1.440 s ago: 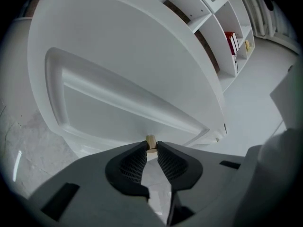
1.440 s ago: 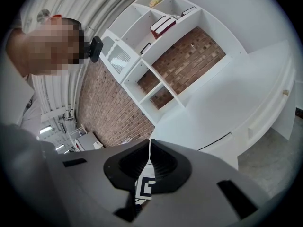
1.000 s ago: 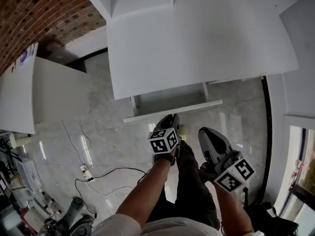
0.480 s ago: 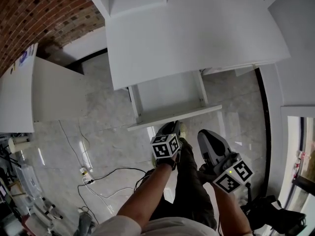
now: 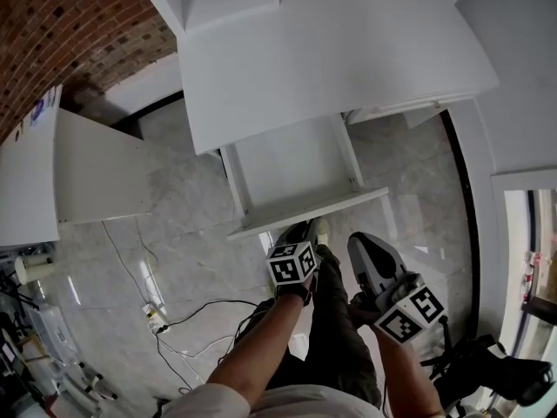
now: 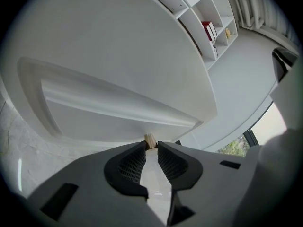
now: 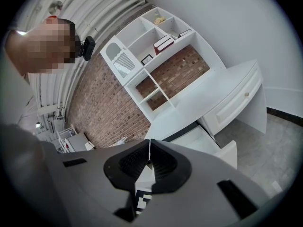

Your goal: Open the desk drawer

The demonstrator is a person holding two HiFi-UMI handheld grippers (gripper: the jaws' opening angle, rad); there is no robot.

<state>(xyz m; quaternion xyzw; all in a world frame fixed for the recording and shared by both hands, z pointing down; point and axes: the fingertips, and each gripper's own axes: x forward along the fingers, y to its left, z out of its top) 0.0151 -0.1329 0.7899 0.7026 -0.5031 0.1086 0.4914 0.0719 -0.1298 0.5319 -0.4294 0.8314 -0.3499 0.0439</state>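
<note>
The white desk (image 5: 331,59) has its drawer (image 5: 291,168) pulled well out, its front panel (image 5: 309,212) nearest me. My left gripper (image 5: 298,231) reaches the front panel's middle. In the left gripper view its jaws (image 6: 150,145) pinch the small wooden knob (image 6: 150,139) on the drawer front (image 6: 118,103). My right gripper (image 5: 359,239) hovers to the right, just short of the drawer front, touching nothing. In its own view the right gripper (image 7: 150,149) is shut and empty, looking at the open drawer (image 7: 215,148).
A shelf unit (image 7: 151,46) stands on the desk against a brick wall (image 5: 61,24). A second drawer with a knob (image 7: 245,94) stays shut. A low white cabinet (image 5: 78,172) stands left. Cables and a power strip (image 5: 155,318) lie on the marble floor.
The drawer has slid farther out from under the desk top. My left gripper has drawn back toward me with the knob, and the right gripper has moved back alongside.
</note>
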